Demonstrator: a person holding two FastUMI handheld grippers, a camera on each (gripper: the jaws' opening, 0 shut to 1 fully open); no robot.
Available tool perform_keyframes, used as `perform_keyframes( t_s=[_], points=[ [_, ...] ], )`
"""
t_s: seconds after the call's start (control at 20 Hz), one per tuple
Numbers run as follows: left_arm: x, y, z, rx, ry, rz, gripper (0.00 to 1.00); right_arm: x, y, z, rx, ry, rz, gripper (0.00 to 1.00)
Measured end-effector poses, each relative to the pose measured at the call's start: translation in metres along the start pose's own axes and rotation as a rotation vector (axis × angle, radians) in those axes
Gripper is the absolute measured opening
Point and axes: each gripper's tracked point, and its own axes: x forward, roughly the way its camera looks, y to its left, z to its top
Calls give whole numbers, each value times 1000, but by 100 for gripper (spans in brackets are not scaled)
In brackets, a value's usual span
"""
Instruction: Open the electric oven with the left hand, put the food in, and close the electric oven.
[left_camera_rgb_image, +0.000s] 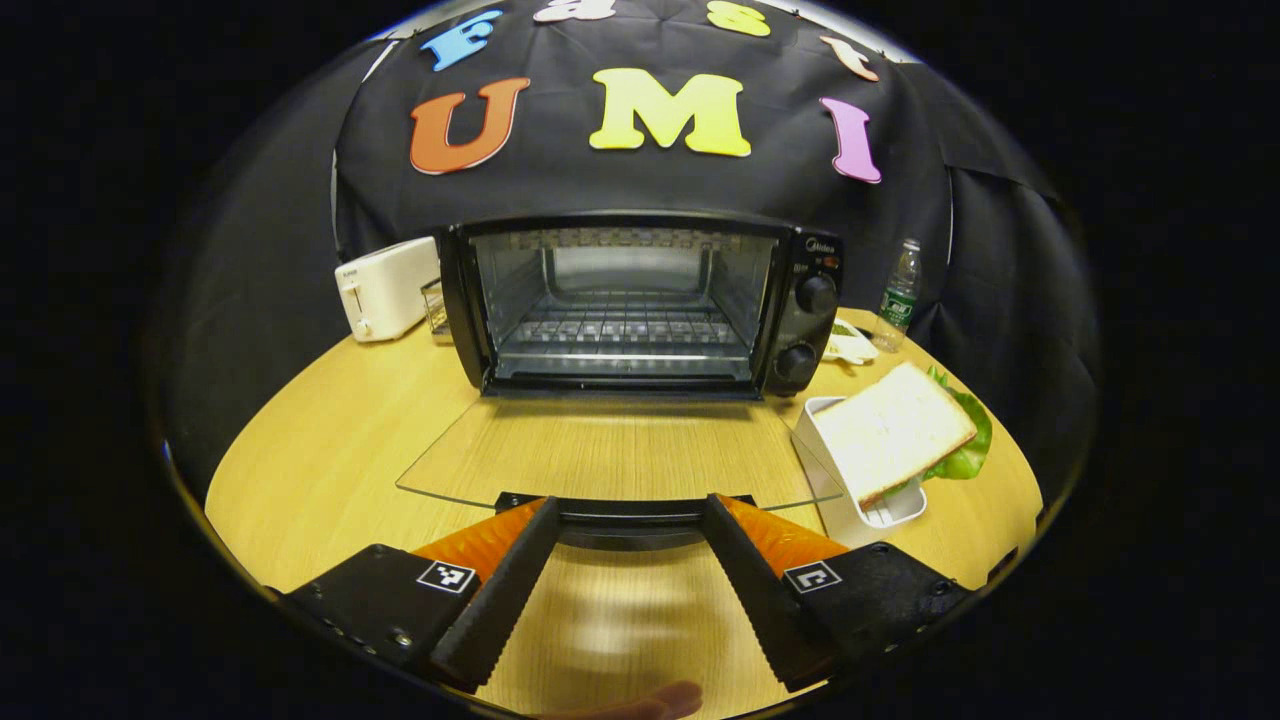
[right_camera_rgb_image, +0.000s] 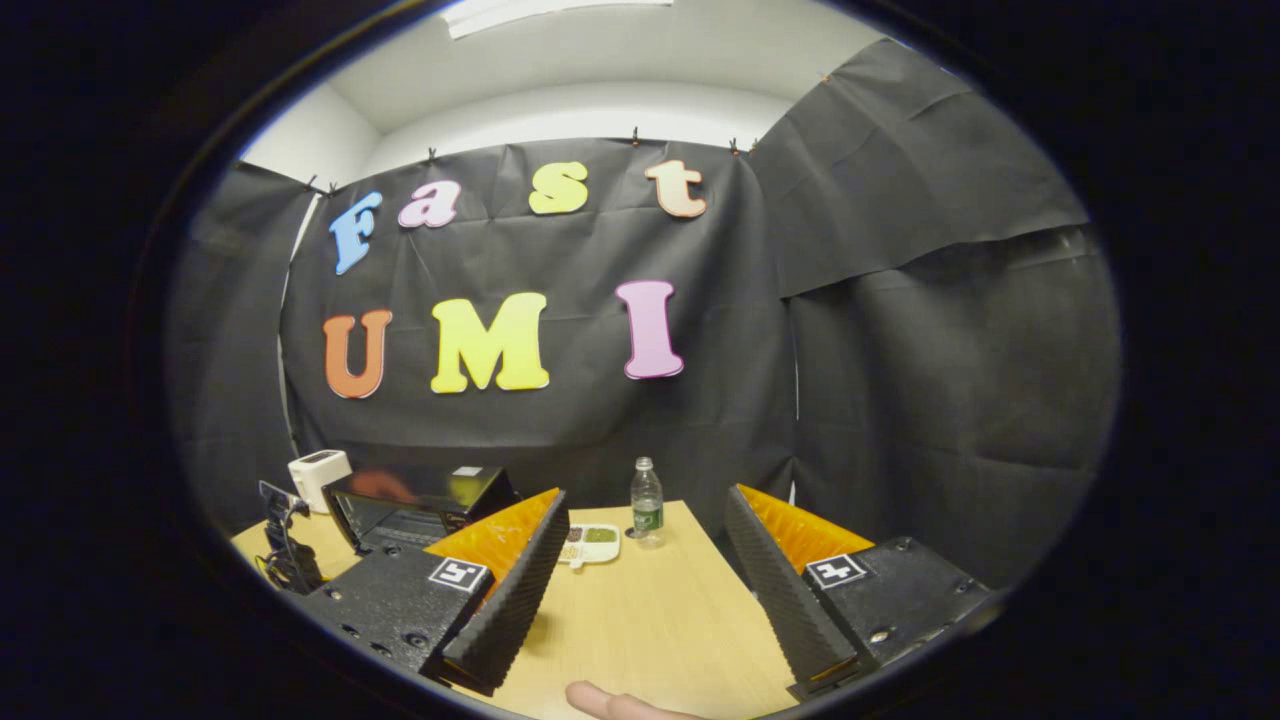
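Oven (left_camera_rgb_image: 640, 305) sits centre frame in left gripper view, cavity exposed w/ wire rack (left_camera_rgb_image: 622, 328) inside; glass door (left_camera_rgb_image: 610, 455) lies flat, swung down toward camera, its dark handle (left_camera_rgb_image: 625, 512) at lower centre. Left gripper (left_camera_rgb_image: 628, 520) is spread wide, fingers straddling handle ends, not pinching it. Food = sandwich (left_camera_rgb_image: 895, 428), white bread over lettuce, propped in a white tray (left_camera_rgb_image: 850, 510) at right of frame, just beside door's right edge. Toaster (left_camera_rgb_image: 385, 288) left of oven, bottle (left_camera_rgb_image: 900, 295) upper right, all on wooden table (left_camera_rgb_image: 330, 440).

Right gripper view: right gripper (right_camera_rgb_image: 645, 535) is spread too, nothing between fingers, hovering over table. Oven lower left, bottle centre.

Handling, my guess: bread soft, crushes easy; lettuce loose, may slide out. Sandwich light. Better to take tray by its stiff rim than squeeze bread. Glass door is rigid, prob. slick; take it by handle for closing.
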Motion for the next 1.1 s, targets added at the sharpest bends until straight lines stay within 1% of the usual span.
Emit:
perform_keyframes(
  t_s=[0.1, 0.35, 0.5, 0.65, 0.85, 1.0, 1.1],
  points=[
    [5, 1, -7, -8, 12, 0, 96, -2, 2, 2, -8, -5, 2, 96],
    [-9, 3, 1, -17, -33, 12, 96, -1, 2, 0, -13, 0, 0, 96],
    [-34, 5, 22, -32, -92, 0, 95, 6, 6, -2, -20, 19, 6, 96],
    [-73, 6, 56, -36, -186, -6, 95, 15, 14, -4, -27, 43, 26, 96],
    [-130, 13, 111, -11, -334, 20, 95, 37, 32, -19, -13, 118, 92, 96],
    [-172, 12, 147, 1, -445, 26, 95, 58, 51, -38, -1, 209, 162, 96],
    [-202, 17, 167, 3, -515, 44, 95, 73, 64, -58, 17, 291, 213, 96]
  ],
)
